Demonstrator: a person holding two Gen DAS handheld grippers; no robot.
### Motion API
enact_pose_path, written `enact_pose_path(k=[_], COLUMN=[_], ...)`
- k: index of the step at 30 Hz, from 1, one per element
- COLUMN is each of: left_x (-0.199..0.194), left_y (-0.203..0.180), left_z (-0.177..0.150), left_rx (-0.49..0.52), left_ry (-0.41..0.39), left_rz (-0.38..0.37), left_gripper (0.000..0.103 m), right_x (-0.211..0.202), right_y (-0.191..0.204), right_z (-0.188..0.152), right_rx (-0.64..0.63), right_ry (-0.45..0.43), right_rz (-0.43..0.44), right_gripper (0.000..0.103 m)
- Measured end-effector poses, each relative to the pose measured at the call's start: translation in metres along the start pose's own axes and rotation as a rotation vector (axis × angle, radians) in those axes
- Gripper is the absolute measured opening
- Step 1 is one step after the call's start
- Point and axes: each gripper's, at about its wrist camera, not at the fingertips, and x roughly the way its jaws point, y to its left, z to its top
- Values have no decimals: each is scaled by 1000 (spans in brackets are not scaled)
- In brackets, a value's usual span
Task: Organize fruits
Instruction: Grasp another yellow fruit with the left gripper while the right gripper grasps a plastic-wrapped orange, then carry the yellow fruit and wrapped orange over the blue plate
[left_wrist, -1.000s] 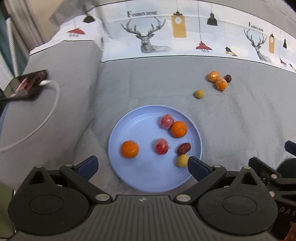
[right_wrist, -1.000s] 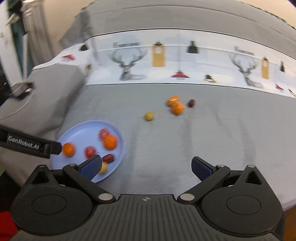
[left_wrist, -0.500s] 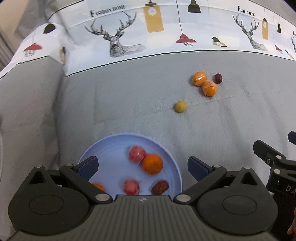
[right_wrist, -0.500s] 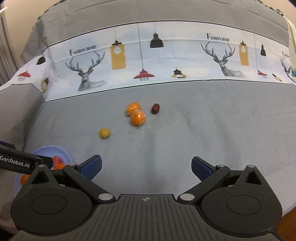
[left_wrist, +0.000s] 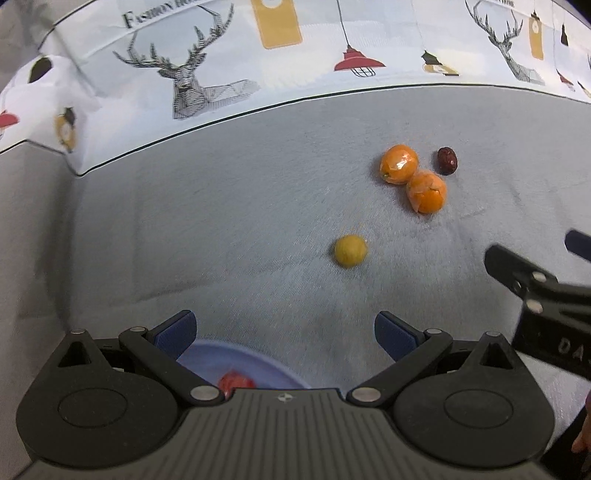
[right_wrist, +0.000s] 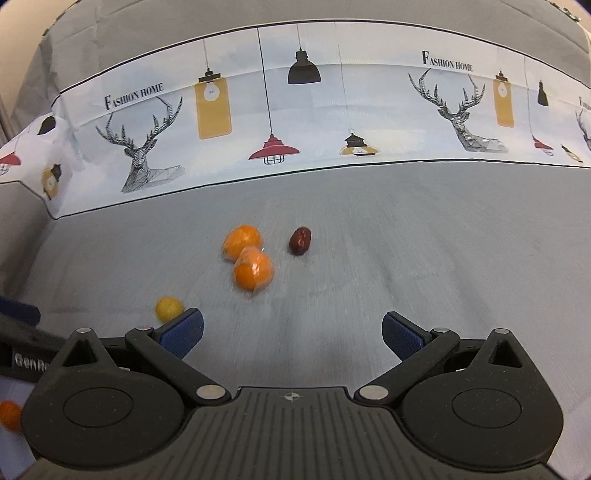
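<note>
On the grey cloth lie two wrapped oranges (left_wrist: 399, 163) (left_wrist: 426, 192) touching each other, a dark red date (left_wrist: 447, 160) beside them and a small yellow fruit (left_wrist: 350, 250) nearer to me. My left gripper (left_wrist: 284, 334) is open and empty, short of the yellow fruit. Under it shows the rim of the blue plate (left_wrist: 236, 354) with a red fruit (left_wrist: 235, 382). In the right wrist view my right gripper (right_wrist: 291, 332) is open and empty, with the oranges (right_wrist: 253, 272), date (right_wrist: 300, 240) and yellow fruit (right_wrist: 169, 308) ahead of it.
A white band printed with deer and lamps (right_wrist: 295, 122) runs across the far side of the cloth. The right gripper's body (left_wrist: 543, 295) shows at the right edge of the left wrist view. An orange on the plate (right_wrist: 10, 415) shows at the lower left.
Both grippers have moved forward toward the loose fruits. The plate has slid nearly out of the left wrist view. The fruits look larger and nearer in both views.
</note>
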Motion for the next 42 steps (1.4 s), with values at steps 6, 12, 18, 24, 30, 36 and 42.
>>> enact_pose_path(k=[6, 12, 18, 24, 30, 36, 42], left_x=[25, 54, 65, 48, 16, -43, -117], left_y=[-11, -24, -25, -29, -11, 16, 30], left_z=[15, 21, 23, 13, 0, -18, -58], left_rx=[66, 170, 203, 267, 175, 49, -17], left_ry=[0, -9, -91, -141, -137, -92, -139], left_rz=[-23, -11, -53, -135, -122, -104, -72], left_gripper=[103, 103, 95, 27, 27, 27, 27], right_x=[41, 83, 111, 95, 68, -4, -87], right_y=[5, 12, 21, 20, -5, -5, 12], right_z=[14, 23, 12, 8, 14, 3, -19], right_rx=[-33, -49, -129, -195, -45, -52, -73], right_ry=[27, 54, 35, -40, -6, -41, -58], right_rz=[28, 19, -56, -5, -8, 27, 110], right_gripper=[102, 102, 102, 37, 37, 38, 38])
